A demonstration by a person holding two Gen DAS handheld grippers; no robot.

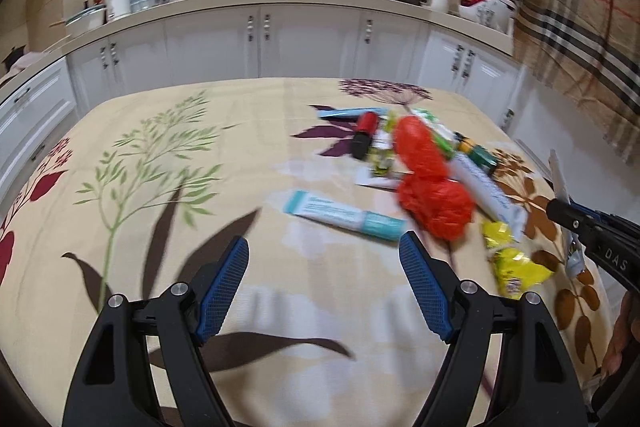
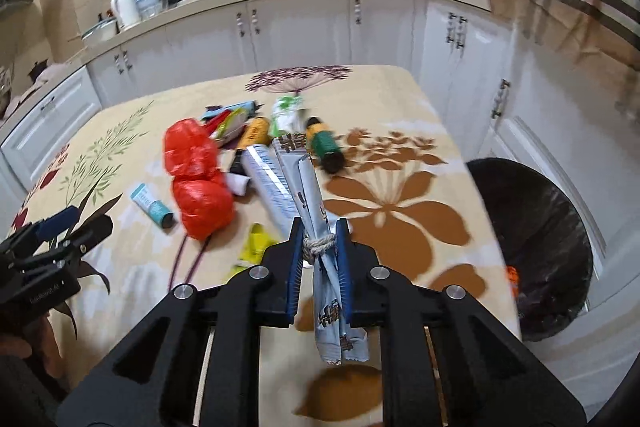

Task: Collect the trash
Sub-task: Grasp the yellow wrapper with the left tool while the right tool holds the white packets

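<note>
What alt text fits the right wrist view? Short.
The right gripper is shut on a long silver-blue wrapper above a floral tablecloth. Left of it lie a red plastic bag and a teal tube among other trash; a black-lined bin stands past the table's right edge.

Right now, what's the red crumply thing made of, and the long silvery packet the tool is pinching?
The red bag looks like thin glossy plastic film: it is crinkled, bunched and shiny. The silvery packet in the right tool looks like foil-lined or plastic wrapper: creased, flattened, printed, with a crimped end. Foil or plain plastic, I cannot tell.
</note>
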